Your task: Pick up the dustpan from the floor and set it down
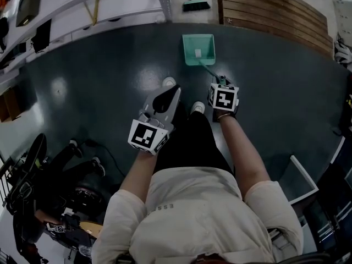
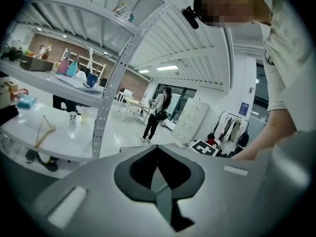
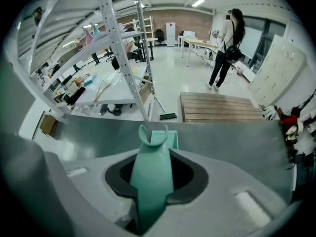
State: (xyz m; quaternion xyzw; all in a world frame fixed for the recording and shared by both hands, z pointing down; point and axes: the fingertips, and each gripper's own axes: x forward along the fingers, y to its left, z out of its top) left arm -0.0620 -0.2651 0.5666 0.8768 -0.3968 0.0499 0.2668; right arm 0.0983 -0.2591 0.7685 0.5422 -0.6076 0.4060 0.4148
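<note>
Head view: the teal dustpan (image 1: pixel 198 49) lies on the dark floor (image 1: pixel 99 76) ahead of the person's feet, its thin handle (image 1: pixel 208 70) slanting back to the right claw (image 1: pixel 220 81), which points steeply down at the handle's end; the left claw (image 1: pixel 171 92) hangs just beside it, apart from the dustpan; the pan looks flat on the floor, not raised.

Left gripper view: the left claw (image 2: pixel 159 181) is closed on itself with nothing between its jaws, aimed roughly level into the room.

Right gripper view: the right claw (image 3: pixel 154 186) is narrowed onto the teal handle (image 3: pixel 153 167), which fills the gap between the pads; the dustpan's pan (image 3: pixel 173 139) shows beyond on the floor.

The step in hand looks like the grasp, with the lift not yet begun; the next move calls for a firm hold and a steady rise, since the pan hangs far from the grip and may swing or twist.
</note>
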